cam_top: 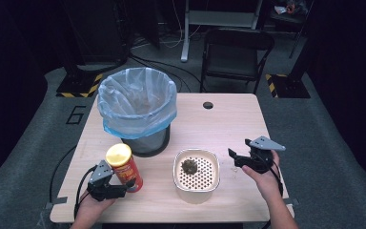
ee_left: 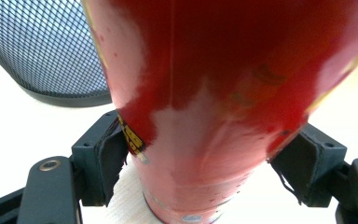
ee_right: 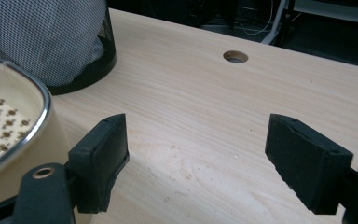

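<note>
A red snack can [cam_top: 125, 169] with a yellow lid stands upright near the table's front left. My left gripper [cam_top: 126, 187] is shut on its lower part. In the left gripper view both pads [ee_left: 114, 154] press the red can [ee_left: 205, 116] from either side. A cream container [cam_top: 177, 177] with a perforated insert sits at the front middle and holds a small brown clump [cam_top: 189, 165]. My right gripper [cam_top: 237, 151] hovers just right of it, open, with bare tabletop between its fingers. In the right gripper view the right gripper [ee_right: 198, 158] has the cream container [ee_right: 23, 121] at its left.
A black mesh bin [cam_top: 137, 102] lined with a pale blue bag stands behind the can; its mesh wall [ee_left: 37, 46] [ee_right: 51, 37] appears in both gripper views. A cable hole [cam_top: 208, 105] [ee_right: 235, 57] lies near the table's far edge. A folding chair [cam_top: 236, 47] stands beyond the table.
</note>
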Motion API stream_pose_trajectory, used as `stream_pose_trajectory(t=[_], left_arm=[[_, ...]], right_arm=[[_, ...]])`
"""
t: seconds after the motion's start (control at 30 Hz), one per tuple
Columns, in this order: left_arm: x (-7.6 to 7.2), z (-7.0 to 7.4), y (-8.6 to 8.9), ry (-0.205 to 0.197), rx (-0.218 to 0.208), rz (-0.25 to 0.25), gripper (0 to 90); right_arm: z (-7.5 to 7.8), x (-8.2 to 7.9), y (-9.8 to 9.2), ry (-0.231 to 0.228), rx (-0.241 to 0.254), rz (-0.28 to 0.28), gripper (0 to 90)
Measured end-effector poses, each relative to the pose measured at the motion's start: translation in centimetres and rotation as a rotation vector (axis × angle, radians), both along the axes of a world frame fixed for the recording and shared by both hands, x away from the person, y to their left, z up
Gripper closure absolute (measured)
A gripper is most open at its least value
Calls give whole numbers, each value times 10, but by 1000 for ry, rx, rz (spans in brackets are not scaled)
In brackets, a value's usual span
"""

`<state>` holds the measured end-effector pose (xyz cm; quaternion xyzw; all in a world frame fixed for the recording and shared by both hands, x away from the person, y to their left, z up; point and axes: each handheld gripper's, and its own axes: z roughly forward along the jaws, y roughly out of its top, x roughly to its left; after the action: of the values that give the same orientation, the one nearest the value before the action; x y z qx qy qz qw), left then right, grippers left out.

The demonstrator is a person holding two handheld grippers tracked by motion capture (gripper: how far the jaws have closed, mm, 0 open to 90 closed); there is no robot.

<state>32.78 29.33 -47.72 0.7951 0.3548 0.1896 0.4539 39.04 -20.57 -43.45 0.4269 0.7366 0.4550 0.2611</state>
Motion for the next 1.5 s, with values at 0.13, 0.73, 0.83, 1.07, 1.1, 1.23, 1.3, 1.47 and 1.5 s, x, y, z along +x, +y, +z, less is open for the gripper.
stream_pose_trajectory(t=[0.13, 0.73, 0.83, 1.07, 1.1, 1.23, 1.3, 1.47, 1.5], left_arm=[[-3, 7, 3, 7, -38, 2, 238], [-13, 76, 4, 23, -17, -40, 238], [-13, 101, -2, 26, 8, -61, 238], [-13, 135, -10, 36, 6, -80, 237], [-13, 148, -12, 41, 6, -89, 237], [-14, 172, -16, 46, 1, -107, 237], [-14, 186, -19, 45, 3, -113, 237], [-12, 215, -22, 40, 5, -124, 237], [-11, 222, -22, 38, 3, -125, 237]], right_arm=[[-9, -1, -3, 6, -17, -14, 207], [-28, -2, -5, 38, -48, -20, 209], [-29, -2, -6, 45, -46, -18, 212], [-32, -2, -7, 52, -46, -25, 217], [-32, -2, -8, 57, -47, -28, 217], [-34, -1, -10, 64, -45, -33, 217], [-35, -1, -10, 67, -38, -35, 217], [-37, -1, -10, 73, -45, -34, 217], [-38, -1, -10, 75, -49, -37, 217]])
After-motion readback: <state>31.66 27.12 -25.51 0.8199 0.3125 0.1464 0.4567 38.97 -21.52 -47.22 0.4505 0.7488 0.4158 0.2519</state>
